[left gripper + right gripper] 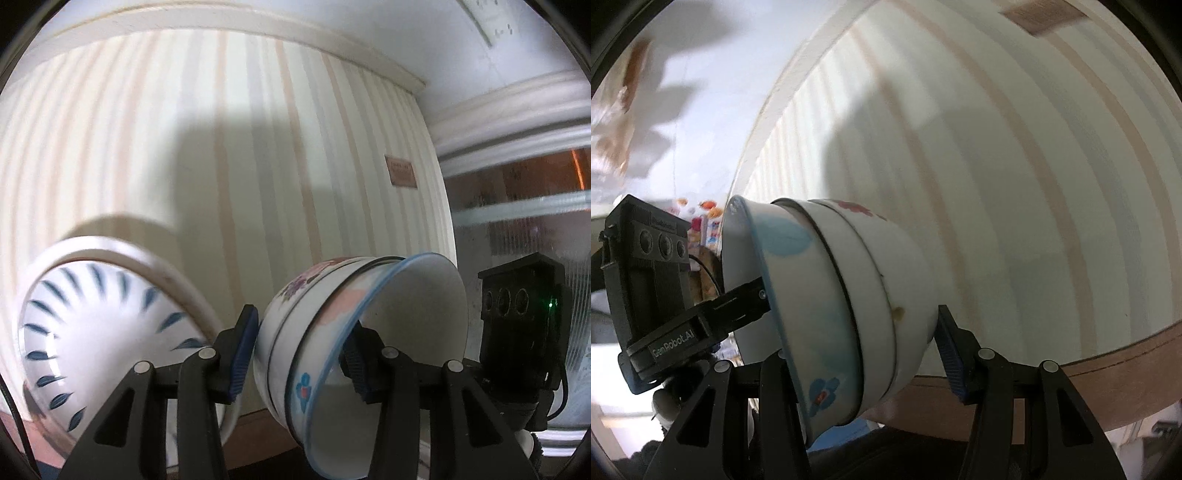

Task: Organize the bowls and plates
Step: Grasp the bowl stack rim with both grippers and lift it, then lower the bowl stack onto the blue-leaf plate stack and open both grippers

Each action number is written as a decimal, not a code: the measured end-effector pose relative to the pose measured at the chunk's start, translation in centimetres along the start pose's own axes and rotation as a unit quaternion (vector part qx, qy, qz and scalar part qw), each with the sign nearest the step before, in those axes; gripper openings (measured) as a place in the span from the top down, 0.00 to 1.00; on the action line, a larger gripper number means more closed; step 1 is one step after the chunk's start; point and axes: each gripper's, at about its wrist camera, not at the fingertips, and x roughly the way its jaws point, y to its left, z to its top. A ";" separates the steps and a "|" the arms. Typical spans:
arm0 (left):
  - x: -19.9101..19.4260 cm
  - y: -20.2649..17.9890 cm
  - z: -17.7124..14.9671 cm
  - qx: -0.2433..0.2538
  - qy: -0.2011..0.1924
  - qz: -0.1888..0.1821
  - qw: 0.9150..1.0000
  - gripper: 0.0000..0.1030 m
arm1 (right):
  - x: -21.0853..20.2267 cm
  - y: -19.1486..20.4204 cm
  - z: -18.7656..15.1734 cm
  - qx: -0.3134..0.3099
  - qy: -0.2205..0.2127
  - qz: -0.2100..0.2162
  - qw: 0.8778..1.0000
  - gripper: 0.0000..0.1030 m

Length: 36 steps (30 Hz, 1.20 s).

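1. Bowls (314, 332), nested in a stack and tipped on one side, clamped in left gripper (299, 350): jaws narrow, one pad on the base end, the other inside the rim.
2. Held too by right gripper (860, 350): right pad against the base, other finger hidden behind the rim.
3. Just left, blue-leaf bowl (92, 332); behind, striped wall (221, 147).
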 end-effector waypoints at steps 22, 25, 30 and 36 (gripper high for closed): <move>-7.4 12.0 -5.4 -0.161 -0.082 0.054 0.982 0.59 | 9.4 13.2 -0.9 -0.155 0.129 0.021 0.979 0.47; -6.7 12.9 -6.1 -0.178 -0.079 0.054 0.979 0.59 | 10.8 13.0 -1.2 -0.164 0.146 0.016 0.976 0.47; -6.5 14.3 -6.8 -0.192 -0.077 0.058 0.977 0.59 | 13.0 13.5 -1.8 -0.176 0.167 0.005 0.970 0.47; -6.4 15.0 -6.7 -0.199 -0.074 0.063 0.975 0.59 | 15.1 13.9 -2.0 -0.178 0.176 0.001 0.968 0.47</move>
